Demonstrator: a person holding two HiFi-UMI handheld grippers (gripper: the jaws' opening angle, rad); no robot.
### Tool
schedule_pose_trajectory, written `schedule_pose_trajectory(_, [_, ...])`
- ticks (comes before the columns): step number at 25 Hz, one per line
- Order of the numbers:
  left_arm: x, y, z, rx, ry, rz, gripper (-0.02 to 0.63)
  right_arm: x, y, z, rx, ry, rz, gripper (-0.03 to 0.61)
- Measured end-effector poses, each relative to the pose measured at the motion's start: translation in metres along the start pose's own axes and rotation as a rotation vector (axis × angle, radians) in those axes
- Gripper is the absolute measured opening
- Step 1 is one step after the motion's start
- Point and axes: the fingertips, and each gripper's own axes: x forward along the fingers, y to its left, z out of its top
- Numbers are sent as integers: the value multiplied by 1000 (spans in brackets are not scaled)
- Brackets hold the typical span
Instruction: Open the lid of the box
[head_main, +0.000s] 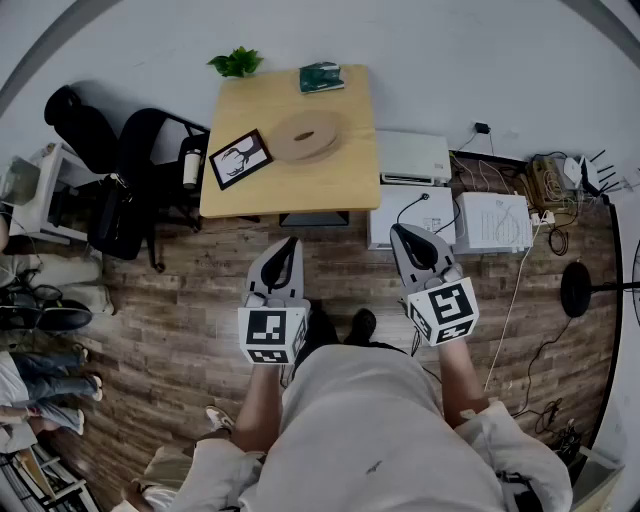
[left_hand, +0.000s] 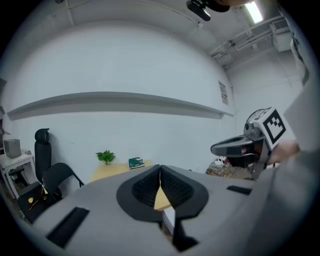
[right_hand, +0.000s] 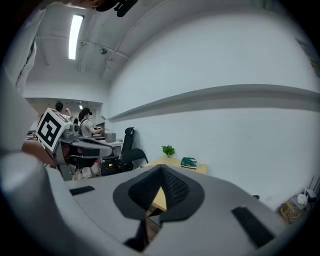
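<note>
Desk (head_main: 345, 180): pale wood, smooth, matt. Round box (head_main: 305, 136): tan wood, matt. Floor (head_main: 170, 320): darker wood planks, grained. White unit (head_main: 412, 156) at desk's 3 o'clock: smooth, plastic-looking casing.

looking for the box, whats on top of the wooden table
Small plant, green item, round wooden piece, framed picture. Anything under or inside the round piece is hidden.

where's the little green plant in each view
Head view: plant near the top, left of centre, at the table's far edge.
Left gripper view: plant left of centre, just below mid-height.
Right gripper view: plant about centre, just below mid-height.
Shared landmark: the wooden table, with a dark green item beside the plant.
</note>
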Motion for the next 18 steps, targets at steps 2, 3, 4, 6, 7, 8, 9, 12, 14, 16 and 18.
schedule_pose_trajectory(2, [2, -3, 0, -4, 0, -6, 8, -1, -3, -2, -4, 2, -2, -2])
schedule_pose_trajectory(3, [3, -5, 0, -7, 0, -8, 8, -2, -5, -2, -5, 2, -3, -2])
schedule_pose_trajectory(4, [4, -8, 0, -9, 1, -10, 8, -4, -7, -3, -5, 3, -4, -2])
schedule_pose_trajectory(6, [4, -13, 0, -10, 1, -14, 8, -8, -10, -5, -5, 3, -6, -2])
schedule_pose_trajectory(7, [4, -16, 0, -8, 0, -17, 8, -10, -11, -6, -5, 3, -7, -2])
schedule_pose_trajectory(8, [4, -19, 0, -7, 0, -19, 8, -13, -12, -7, -5, 5, -8, -2])
schedule_pose_trajectory(9, [3, -21, -1, -5, 1, -21, 8, -15, -12, -9, -5, 7, -10, -2])
schedule_pose_trajectory(12, [4, -27, -3, -6, 6, -28, 8, -20, -17, -14, 3, 12, -24, -2])
schedule_pose_trajectory(14, [4, -30, -5, -8, 10, -32, 8, -23, -21, -17, 22, 5, -39, -2])
schedule_pose_trajectory(16, [4, -33, -7, -4, 16, -34, 8, -26, -24, -19, 46, -4, -46, -2])
schedule_pose_trajectory(18, [3, -34, -9, 0, 21, -33, 8, -27, -25, -22, 58, -5, -45, -2])
